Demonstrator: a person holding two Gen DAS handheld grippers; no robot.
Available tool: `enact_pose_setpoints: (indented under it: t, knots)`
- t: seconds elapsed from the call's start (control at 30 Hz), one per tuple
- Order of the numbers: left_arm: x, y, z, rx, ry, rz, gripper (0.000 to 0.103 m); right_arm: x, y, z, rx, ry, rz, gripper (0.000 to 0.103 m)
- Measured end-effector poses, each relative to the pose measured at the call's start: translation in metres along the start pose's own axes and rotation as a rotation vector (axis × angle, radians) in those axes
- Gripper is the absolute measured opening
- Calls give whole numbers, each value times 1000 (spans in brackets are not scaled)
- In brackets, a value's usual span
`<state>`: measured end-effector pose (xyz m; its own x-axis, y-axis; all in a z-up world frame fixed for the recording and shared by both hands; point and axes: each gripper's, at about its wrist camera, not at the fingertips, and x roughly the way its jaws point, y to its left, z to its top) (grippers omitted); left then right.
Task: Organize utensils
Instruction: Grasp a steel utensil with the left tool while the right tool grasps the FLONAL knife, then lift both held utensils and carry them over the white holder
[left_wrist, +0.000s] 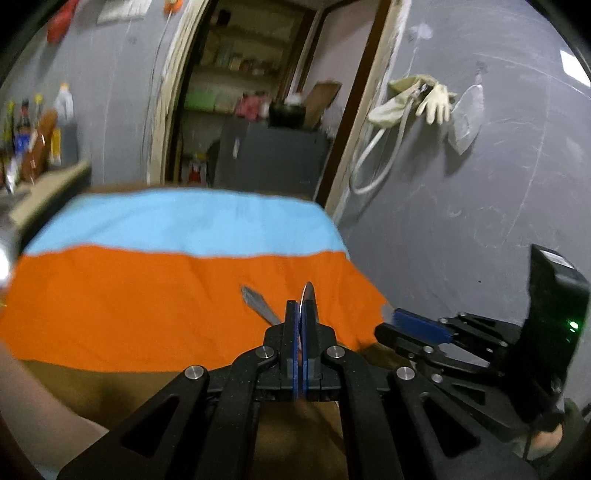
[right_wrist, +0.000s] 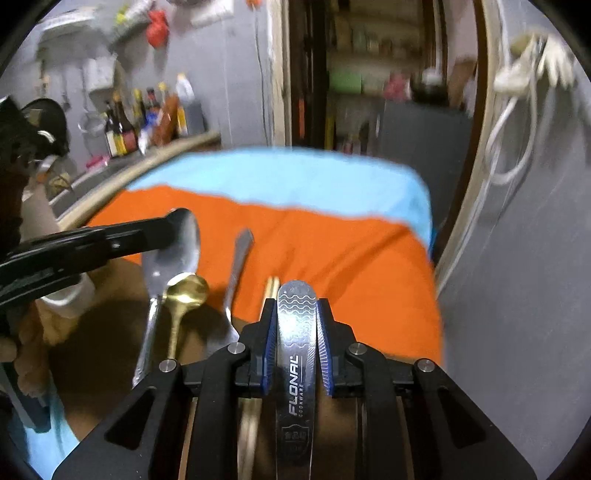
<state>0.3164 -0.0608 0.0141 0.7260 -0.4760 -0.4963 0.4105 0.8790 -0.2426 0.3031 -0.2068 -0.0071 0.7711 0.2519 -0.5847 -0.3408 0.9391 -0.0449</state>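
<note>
Tools (left_wrist: 302, 310) (right_wrist: 296, 310) each pinch a steel utensil above the orange cloth (left_wrist: 147, 306).

Orange-and-blue cloth (left_wrist: 147, 295) spread over a brown table (right_wrist: 110, 332), its blue band lying toward the far edge. Behind it, an open doorway (left_wrist: 258, 92) onto blurred storeroom shelves, with sauce bottles (right_wrist: 144, 118) lined up on a ledge at left against the grey wall (left_wrist: 498, 184). At right, pale rubber gloves (left_wrist: 436, 101) and a looped white hose (left_wrist: 376, 162) hanging on that wall.
</note>
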Motion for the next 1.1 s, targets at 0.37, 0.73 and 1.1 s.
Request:
enact_pose_setpoints:
  t: [0.37,0.73,1.1]
  knots:
    - [-56,-33,-6,79,-252,9,0,-54,22,-9,-72,-329,-42,17]
    - [-115,-27,7,99,-362,50,0,-99,28,15,-25,-546,24,17]
    - [-198,7,30,123,-504,233,0,-128,76,81,-2,-719,299,17]
